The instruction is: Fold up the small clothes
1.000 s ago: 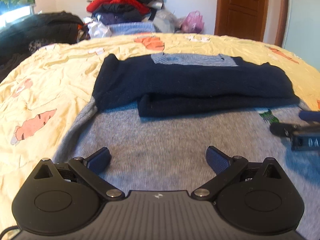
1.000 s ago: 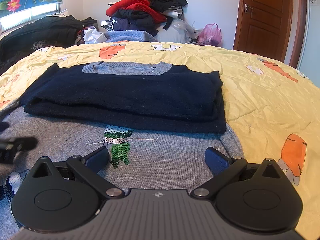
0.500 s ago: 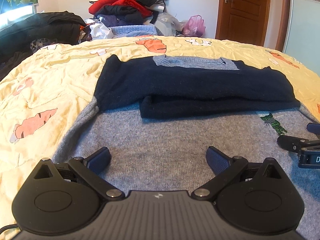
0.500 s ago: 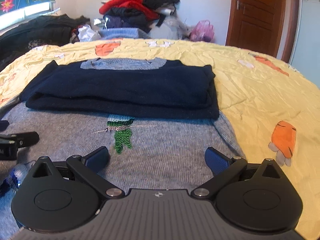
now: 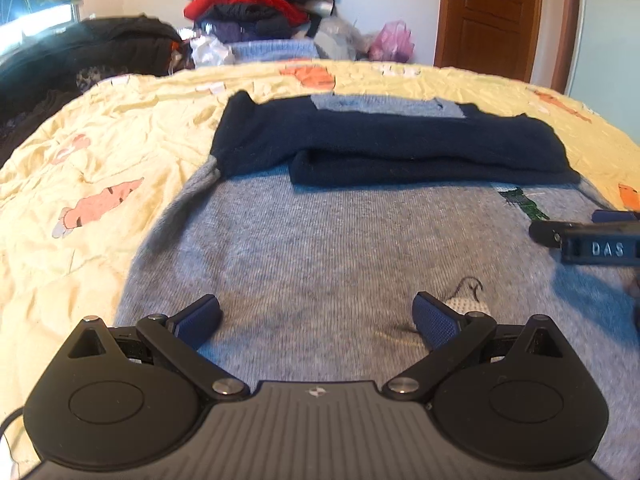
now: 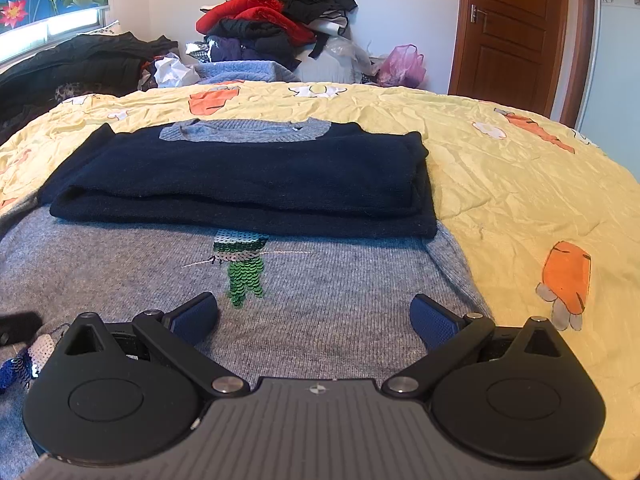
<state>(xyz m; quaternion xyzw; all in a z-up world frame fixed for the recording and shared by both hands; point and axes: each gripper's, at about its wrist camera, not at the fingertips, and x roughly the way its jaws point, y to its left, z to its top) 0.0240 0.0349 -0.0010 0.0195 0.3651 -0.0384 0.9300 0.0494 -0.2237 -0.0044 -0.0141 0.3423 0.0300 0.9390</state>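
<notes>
Nearest each camera, the left gripper (image 5: 316, 318) and the right gripper (image 6: 314, 316) are both hovering released, jaws spread wide and empty, just above the lower body of a grey sweater (image 6: 320, 320) that is lying flat on the bed (image 6: 520, 184). In the left wrist view the right gripper is showing at about 3 o'clock, so the two are working side by side over the hem end. Toward 12 o'clock in the right wrist view a green sequin patch (image 6: 244, 268) is glinting on the knit, and beyond it the navy sleeves (image 6: 240, 184) are lying folded across the chest, with the grey collar (image 6: 244, 130) peeking out behind them. The sweater is looking soft, light and limp, likely to sag and stretch unless lifted evenly, and the sequins may snag on the pads. A sound hold would be at the near hem corners, one per gripper, pinching through both layers before folding up toward the collar. Farthest off, at 12 o'clock, a clothes pile (image 6: 276, 20) is sitting against the wall beside a wooden door (image 6: 512, 32).
</notes>
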